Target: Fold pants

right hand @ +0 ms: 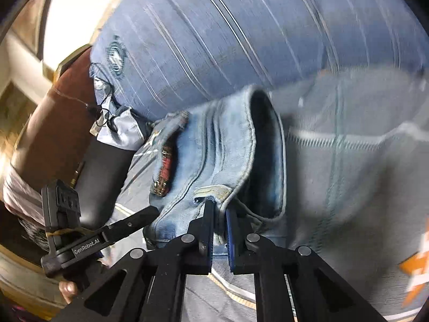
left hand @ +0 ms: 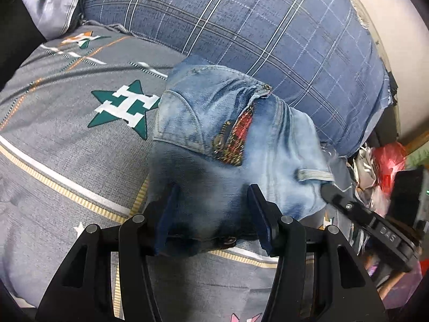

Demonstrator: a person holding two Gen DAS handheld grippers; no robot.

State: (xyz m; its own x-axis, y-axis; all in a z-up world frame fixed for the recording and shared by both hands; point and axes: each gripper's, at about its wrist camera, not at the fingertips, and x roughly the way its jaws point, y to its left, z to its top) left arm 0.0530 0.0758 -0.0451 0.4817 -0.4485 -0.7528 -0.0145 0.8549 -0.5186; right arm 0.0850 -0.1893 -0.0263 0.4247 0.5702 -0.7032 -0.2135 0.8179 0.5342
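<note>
Light blue jeans (left hand: 214, 123) with a red embroidered patch (left hand: 242, 126) hang bunched above a grey bed cover (left hand: 67, 139). My left gripper (left hand: 213, 196) holds a thick fold of the denim between its wide-set fingers. My right gripper (right hand: 220, 209) is shut on the waistband of the jeans (right hand: 228, 145) by a belt loop (right hand: 211, 191). The right gripper also shows in the left wrist view (left hand: 332, 191), gripping the jeans' right edge. The left gripper shows at the lower left of the right wrist view (right hand: 150, 212), touching the denim.
A blue plaid quilt (left hand: 241, 18) lies behind the jeans. The grey cover has a green star print (left hand: 126, 107). Clutter with a red bag (left hand: 388, 158) sits at the bed's right. A brown headboard (right hand: 53, 123) is at the left of the right wrist view.
</note>
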